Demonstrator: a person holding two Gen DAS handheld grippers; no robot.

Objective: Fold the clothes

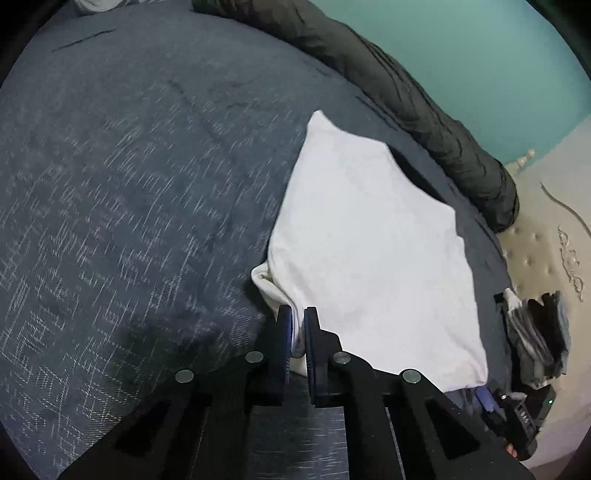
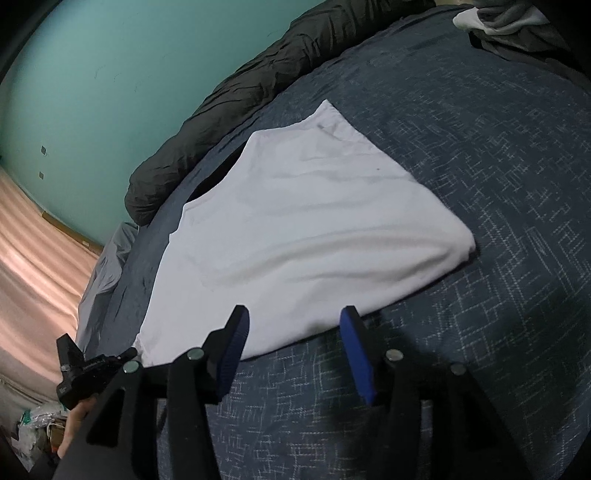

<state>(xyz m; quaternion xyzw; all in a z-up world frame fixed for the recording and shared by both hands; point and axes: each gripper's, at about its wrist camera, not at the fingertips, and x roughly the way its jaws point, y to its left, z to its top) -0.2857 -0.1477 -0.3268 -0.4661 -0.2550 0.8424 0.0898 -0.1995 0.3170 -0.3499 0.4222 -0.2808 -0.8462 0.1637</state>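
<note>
On bed (image 1: 110, 184), white garment (image 1: 369, 240), unlabelled

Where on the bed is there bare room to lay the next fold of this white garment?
Bare blue bedspread spreads wide on the side of the white garment away from the dark rolled blanket, up to the crumpled clothes. Crowded: the narrow strip between garment and blanket, and the corner by the folded stack.

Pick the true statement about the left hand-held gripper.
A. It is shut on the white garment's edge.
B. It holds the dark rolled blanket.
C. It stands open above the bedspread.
A: the left hand-held gripper pinches a fold of the white garment between its pads.
</note>
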